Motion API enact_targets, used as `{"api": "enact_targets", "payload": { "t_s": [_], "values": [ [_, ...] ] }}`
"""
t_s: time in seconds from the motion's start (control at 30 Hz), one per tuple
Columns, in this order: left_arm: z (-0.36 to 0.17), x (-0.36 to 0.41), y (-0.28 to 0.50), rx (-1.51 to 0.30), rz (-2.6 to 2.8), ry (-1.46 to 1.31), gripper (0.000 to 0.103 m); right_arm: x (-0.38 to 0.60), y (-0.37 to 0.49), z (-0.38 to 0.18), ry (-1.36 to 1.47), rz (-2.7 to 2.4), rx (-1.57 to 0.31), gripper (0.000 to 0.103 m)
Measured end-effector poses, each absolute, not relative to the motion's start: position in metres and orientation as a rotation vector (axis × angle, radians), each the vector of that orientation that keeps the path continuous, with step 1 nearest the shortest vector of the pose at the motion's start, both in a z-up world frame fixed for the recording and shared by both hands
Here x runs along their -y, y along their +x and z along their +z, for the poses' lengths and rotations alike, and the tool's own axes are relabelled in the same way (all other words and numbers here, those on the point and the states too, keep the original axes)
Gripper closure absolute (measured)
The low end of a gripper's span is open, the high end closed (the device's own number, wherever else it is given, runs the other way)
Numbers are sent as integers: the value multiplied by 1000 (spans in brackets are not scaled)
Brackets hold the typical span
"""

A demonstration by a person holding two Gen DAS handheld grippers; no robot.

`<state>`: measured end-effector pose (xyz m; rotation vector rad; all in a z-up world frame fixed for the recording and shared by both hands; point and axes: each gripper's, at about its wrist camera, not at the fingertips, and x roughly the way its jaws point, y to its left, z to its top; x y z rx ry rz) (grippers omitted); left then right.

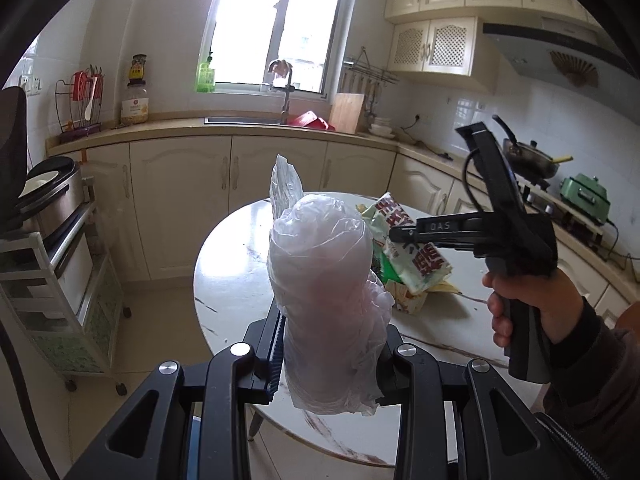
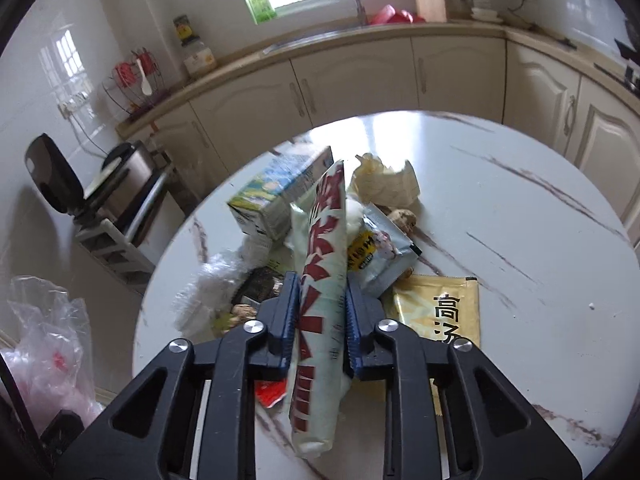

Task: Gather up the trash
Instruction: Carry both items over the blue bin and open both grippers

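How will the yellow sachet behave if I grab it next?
The yellow sachet lies flat on the table, so its edge may be hard to catch. It looks thin and empty, probably light and floppy. The glossy film could slip between the pads.

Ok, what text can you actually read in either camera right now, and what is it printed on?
"DAS": on the right gripper.
"高汤": on the yellow sachet lying on the table.
Large red characters on the green-white wrapper in the right gripper: folded, unreadable.
Carton, silver packet, counter jar: too small or blurred.
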<state>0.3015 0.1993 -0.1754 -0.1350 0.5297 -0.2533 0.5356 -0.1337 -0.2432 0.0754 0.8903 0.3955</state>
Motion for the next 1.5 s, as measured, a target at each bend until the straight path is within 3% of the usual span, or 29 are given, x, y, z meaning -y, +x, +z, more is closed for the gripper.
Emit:
{"api": "enact_targets", "payload": {
  "t_s": [0.2,0.5,0.93,1.0,1.07,1.2,1.4,1.5],
  "values": [
    [-174,-239,275,-526,-208,-182,73,113,497,-207,7,445,-750,85],
    [-208,-305,240,-616,-44,-189,73,20,426,-190,-20,745,-719,85],
    [-295,-339,252,-866,45,-273,71,-135,395,-286,-208,887,-866,85],
    [-303,-338,260,-894,66,-265,65,-148,396,-301,-233,883,-895,85],
    [-307,-338,271,-919,108,-279,48,-159,398,-317,-268,862,-909,85],
    [-310,-339,282,-943,155,-301,42,-176,409,-349,-294,851,-967,85],
    [-310,-358,284,-952,236,-318,41,-185,420,-381,-265,871,-1033,84],
    [-302,-364,267,-941,274,-324,40,-185,421,-386,-238,869,-1053,77]
  ]
}}
